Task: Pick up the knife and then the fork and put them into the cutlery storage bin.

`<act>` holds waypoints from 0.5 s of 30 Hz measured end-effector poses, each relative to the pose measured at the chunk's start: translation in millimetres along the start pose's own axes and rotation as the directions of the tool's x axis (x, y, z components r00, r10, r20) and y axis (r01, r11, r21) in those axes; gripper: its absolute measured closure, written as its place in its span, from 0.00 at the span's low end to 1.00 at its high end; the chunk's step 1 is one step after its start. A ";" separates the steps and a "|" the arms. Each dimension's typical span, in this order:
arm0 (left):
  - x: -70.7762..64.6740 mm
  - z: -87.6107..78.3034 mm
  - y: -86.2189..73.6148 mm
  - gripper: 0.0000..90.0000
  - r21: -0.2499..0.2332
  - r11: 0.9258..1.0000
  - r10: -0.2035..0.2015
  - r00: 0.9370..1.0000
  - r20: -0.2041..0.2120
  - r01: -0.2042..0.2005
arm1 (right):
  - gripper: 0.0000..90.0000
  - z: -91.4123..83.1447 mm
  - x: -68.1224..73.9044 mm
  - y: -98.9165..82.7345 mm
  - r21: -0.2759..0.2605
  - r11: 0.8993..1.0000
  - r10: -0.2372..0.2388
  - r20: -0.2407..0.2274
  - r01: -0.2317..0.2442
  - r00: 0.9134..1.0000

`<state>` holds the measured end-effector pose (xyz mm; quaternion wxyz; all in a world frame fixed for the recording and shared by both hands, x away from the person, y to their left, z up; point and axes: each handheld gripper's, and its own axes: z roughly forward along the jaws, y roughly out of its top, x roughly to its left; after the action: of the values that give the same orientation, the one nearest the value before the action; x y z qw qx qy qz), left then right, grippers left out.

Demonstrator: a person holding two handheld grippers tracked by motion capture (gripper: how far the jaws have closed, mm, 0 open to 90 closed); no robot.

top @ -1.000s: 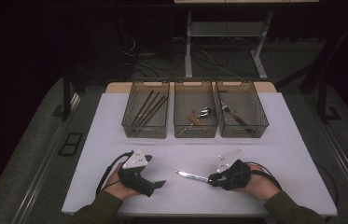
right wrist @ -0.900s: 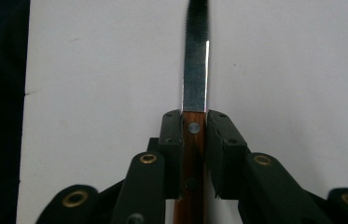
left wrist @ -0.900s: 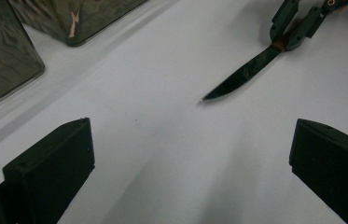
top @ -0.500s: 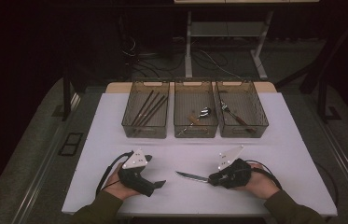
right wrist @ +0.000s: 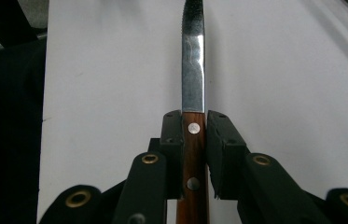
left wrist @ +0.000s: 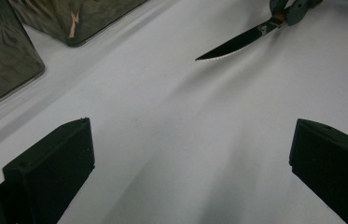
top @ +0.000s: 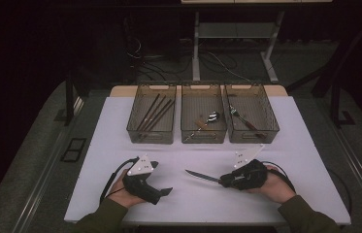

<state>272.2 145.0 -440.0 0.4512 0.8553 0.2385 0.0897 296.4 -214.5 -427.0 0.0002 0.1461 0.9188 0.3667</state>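
The right gripper (right wrist: 193, 140) clamps a knife (right wrist: 193, 88) by its wooden handle, blade out just above the tabletop (top: 207, 199). Stiff, light, sharp: the handle looks the safest hold. The left gripper (left wrist: 185, 172) stands wide, empty.

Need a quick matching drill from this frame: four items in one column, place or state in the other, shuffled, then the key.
Items:
1. knife
2. left gripper
3. chopsticks
4. fork

Places or states:
A. in the left bin
B. in the right bin
C. clamped by its wooden handle in the right gripper
D. jaws wide open over bare table

Pairs: 1-C, 2-D, 3-A, 4-B
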 end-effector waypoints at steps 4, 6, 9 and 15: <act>0.2 -0.1 0.0 0.00 0.001 1.000 0.000 1.000 0.000 0.000 | 0.86 -3.5 -2.0 1.1 -0.011 1.000 0.004 0.004 -0.004 1.000; 0.1 0.1 0.0 0.00 0.001 1.000 0.000 1.000 0.001 0.000 | 0.86 -5.7 -1.7 2.1 -0.019 0.999 0.033 -0.002 -0.033 0.999; 0.0 0.2 0.0 0.00 0.001 1.000 -0.001 1.000 0.001 0.001 | 0.86 -10.1 -3.2 3.1 -0.029 0.998 0.052 0.004 -0.052 0.999; 0.2 0.2 -0.1 0.00 0.002 1.000 -0.002 1.000 0.001 0.002 | 0.86 -21.3 -10.6 4.1 -0.051 0.998 0.045 0.036 -0.043 0.998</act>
<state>272.4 144.9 -440.2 0.4505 0.8555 0.2392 0.0887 305.3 -228.8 -409.8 0.0126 0.1730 0.9058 0.3866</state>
